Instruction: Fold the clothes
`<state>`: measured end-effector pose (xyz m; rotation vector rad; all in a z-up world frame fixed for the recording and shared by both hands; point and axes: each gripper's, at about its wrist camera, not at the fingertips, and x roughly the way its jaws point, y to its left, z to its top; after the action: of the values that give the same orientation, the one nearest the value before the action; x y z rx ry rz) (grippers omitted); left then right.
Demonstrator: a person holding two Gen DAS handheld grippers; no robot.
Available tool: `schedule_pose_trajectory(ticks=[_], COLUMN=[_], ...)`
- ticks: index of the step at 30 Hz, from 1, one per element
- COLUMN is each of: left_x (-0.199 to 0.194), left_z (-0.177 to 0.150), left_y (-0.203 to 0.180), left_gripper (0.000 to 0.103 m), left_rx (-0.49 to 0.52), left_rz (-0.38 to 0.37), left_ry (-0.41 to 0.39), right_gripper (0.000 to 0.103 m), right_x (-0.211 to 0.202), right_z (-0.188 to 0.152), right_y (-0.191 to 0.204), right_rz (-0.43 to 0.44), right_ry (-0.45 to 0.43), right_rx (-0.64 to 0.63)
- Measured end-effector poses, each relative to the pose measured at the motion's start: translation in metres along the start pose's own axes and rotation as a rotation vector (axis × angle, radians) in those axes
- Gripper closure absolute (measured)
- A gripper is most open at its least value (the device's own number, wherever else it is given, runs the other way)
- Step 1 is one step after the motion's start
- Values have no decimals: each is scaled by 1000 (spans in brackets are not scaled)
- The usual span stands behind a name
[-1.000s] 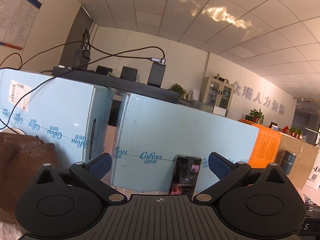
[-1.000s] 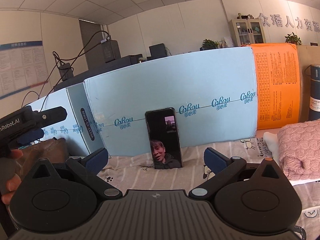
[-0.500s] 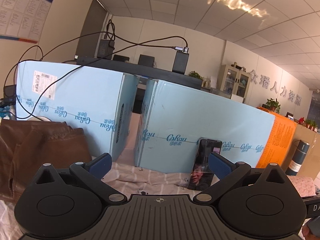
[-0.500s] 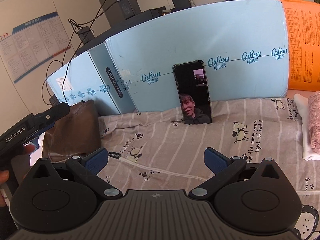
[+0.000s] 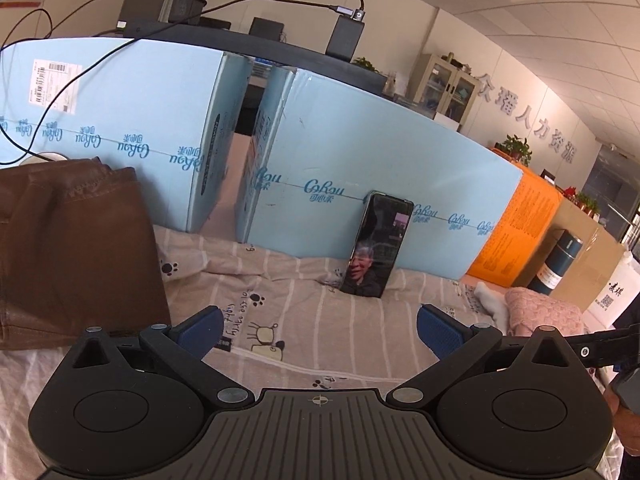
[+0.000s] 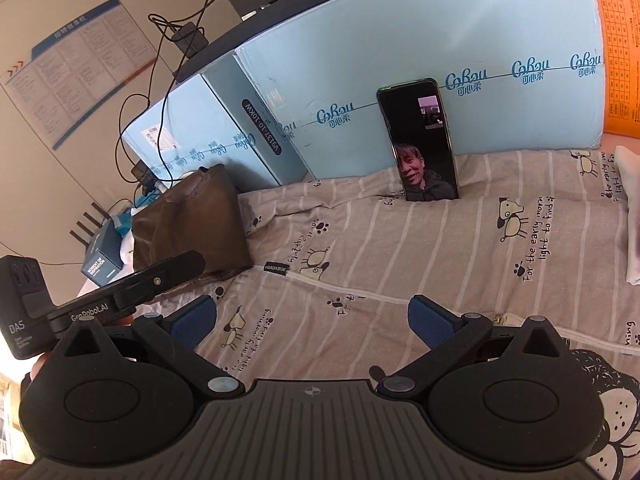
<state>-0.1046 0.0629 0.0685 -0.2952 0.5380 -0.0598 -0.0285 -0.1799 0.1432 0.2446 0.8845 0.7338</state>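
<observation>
Both the left gripper (image 5: 318,330) and right gripper (image 6: 312,322) hover with jaws spread wide and empty above the striped sheet (image 6: 400,248); no garment is yet in hand. The brown garment (image 5: 68,248) lies left of the propped phone (image 5: 378,244), the pink knit (image 5: 540,312) to its right. Judged best: approach one cloth edge low and pinch both corners squarely, keeping clear of the phone and the blue boxes (image 5: 360,160) behind it; open sheet in front of the phone gives folding room.

A bed under a striped cartoon-print sheet (image 6: 400,248) carries everything. Brown folded clothes (image 5: 68,248) lie at its left, a pink knit (image 5: 540,312) at its right, a phone (image 6: 418,140) propped upright between.
</observation>
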Motion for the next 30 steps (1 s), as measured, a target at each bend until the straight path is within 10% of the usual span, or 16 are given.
schedule_pose_trajectory(ticks=[11, 30], left_x=[2, 81], left_z=[-11, 25], left_y=[-1, -13], left_gripper=[0, 0], left_rx=[80, -56], left_rz=[43, -117], left_ry=[103, 93], right_gripper=[0, 0], right_x=[9, 36], right_z=[-17, 21], right_y=[4, -56], right_rz=[-103, -42], right_ry=[76, -37], right_rx=[-36, 118])
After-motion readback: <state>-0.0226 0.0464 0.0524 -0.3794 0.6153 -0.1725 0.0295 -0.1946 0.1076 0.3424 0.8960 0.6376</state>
